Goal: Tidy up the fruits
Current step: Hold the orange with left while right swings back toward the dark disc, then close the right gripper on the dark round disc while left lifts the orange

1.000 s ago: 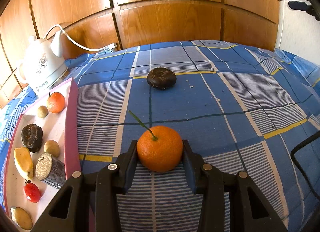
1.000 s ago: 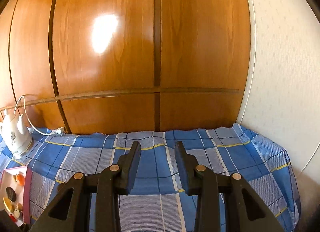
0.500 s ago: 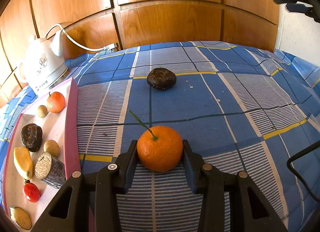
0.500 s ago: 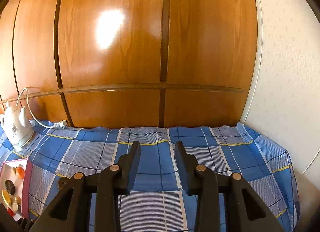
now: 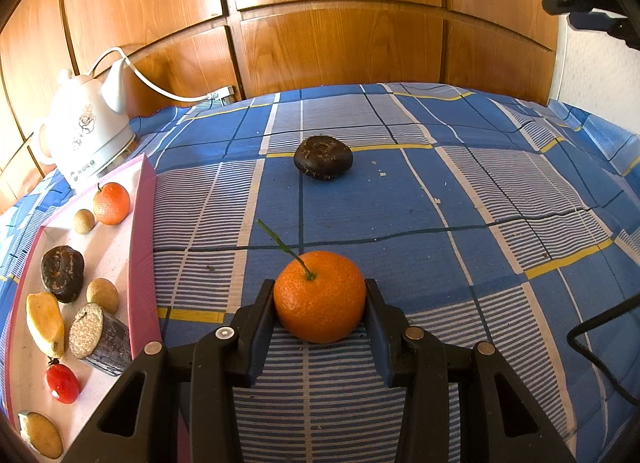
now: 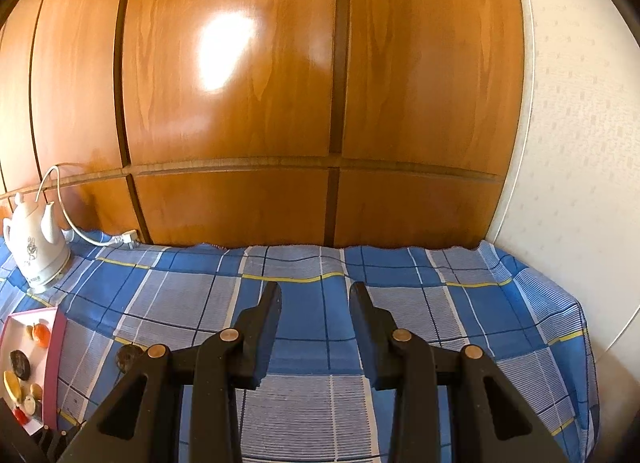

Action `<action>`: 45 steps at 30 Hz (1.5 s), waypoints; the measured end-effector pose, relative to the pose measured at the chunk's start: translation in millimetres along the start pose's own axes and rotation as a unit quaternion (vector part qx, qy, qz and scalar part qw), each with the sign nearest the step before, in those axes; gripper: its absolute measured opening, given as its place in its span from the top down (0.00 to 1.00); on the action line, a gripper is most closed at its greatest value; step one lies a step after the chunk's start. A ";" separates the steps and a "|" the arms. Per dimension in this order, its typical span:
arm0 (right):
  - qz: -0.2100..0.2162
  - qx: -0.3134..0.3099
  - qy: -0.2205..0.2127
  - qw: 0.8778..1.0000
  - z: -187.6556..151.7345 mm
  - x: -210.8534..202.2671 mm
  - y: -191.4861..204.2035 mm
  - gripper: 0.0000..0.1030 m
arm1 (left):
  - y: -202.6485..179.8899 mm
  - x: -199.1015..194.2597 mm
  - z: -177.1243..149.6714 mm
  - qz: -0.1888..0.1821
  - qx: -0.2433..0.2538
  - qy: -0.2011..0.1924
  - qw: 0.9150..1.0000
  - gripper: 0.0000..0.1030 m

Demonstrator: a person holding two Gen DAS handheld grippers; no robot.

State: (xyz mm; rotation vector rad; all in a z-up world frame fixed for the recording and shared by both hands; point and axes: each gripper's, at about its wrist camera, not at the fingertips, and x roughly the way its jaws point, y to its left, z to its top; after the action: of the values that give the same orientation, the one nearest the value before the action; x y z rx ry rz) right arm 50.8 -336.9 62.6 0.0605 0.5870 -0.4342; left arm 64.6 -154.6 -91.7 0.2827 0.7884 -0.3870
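My left gripper (image 5: 320, 295) is shut on an orange tangerine (image 5: 319, 296) with a green stem, low over the blue checked cloth. A dark brown fruit (image 5: 323, 157) lies on the cloth farther ahead. A pink tray (image 5: 142, 247) at the left holds a second tangerine (image 5: 111, 203), a dark fruit (image 5: 63, 273), a yellow piece (image 5: 45, 323), a red fruit (image 5: 62, 383) and several small ones. My right gripper (image 6: 315, 297) is open and empty, held high above the table. The tray (image 6: 54, 359) and the dark fruit (image 6: 128, 357) show at the lower left of the right wrist view.
A white electric kettle (image 5: 86, 133) with its cord stands at the back left beside the tray; it also shows in the right wrist view (image 6: 36, 247). Wooden panels (image 6: 320, 103) back the table. A black cable (image 5: 592, 347) lies at the right. The table's right edge (image 6: 580, 323) drops off.
My left gripper holds the tangerine in the same place. My right gripper has risen and tilted, so more of the wooden wall and the table's left side shows.
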 end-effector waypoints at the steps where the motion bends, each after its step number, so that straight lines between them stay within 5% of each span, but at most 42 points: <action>1: 0.003 -0.002 0.004 1.000 -1.0 1.8 1.2 0.66 | 0.1 -0.1 0.2 -0.001 -0.001 0.000 1.000 0.59; 7: 0.100 -0.017 0.107 0.989 -18.7 37.1 20.0 0.66 | 1.7 0.3 1.0 -0.007 -0.005 0.001 1.000 0.59; 13: 0.212 -0.066 0.236 0.946 -54.1 73.4 70.5 0.66 | 7.9 -1.0 5.5 -0.029 -0.010 0.015 0.999 0.61; 20: 0.255 -0.107 0.265 0.924 -53.5 98.4 128.7 0.66 | 16.6 -21.6 7.4 -0.059 -0.034 0.015 0.998 0.61; 33: 0.219 -0.187 0.289 0.913 -56.9 141.7 208.4 0.53 | 47.4 -62.4 6.1 -0.049 -0.074 -0.003 0.996 0.61; 45: 0.227 -0.236 0.304 0.895 -92.1 88.7 165.1 0.54 | 77.7 -92.3 7.7 -0.012 -0.102 -0.027 0.994 0.61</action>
State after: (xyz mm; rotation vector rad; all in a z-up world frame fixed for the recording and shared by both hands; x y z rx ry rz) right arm 136.9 -204.3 -73.8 -0.1370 1.2505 0.2110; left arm 44.4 -67.0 -10.9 0.0710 0.7731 -0.3327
